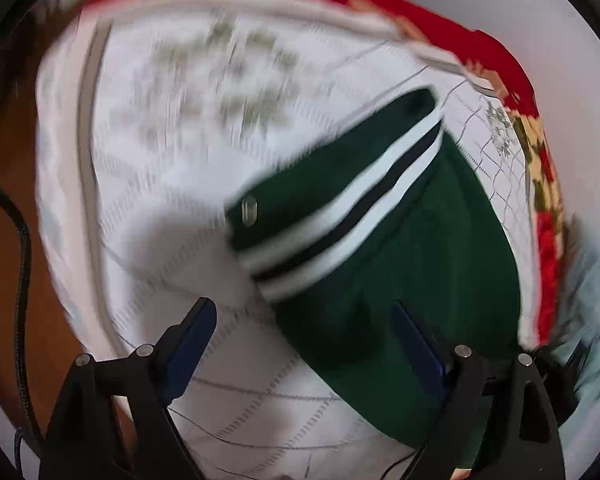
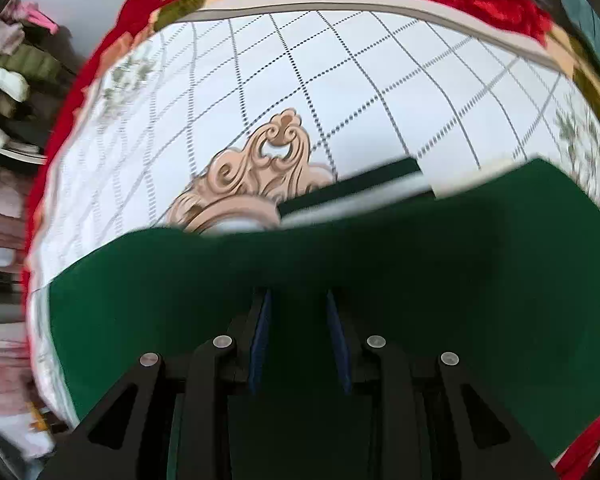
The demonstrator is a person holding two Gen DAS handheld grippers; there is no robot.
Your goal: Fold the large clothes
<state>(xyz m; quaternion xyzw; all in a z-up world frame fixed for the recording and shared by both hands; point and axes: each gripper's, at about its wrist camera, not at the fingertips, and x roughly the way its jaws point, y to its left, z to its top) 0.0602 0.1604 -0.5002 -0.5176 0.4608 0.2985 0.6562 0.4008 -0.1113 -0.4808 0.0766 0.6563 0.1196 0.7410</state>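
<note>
The green garment (image 1: 384, 264) lies on the white quilted bed cover (image 1: 172, 168), one striped cuff (image 1: 336, 216) already folded in. The left tongs (image 1: 300, 340) are spread wide and empty. The right tongs (image 2: 298, 336) hang over the green cloth, a gap between them; I cannot tell if they pinch it, so more folds look left.

Both wrist views steeply down, close.

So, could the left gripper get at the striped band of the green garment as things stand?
Probably yes. The left gripper is open with nothing between its fingers, and the striped band lies exposed just ahead on the white quilted cover, nothing lying over it.
</note>
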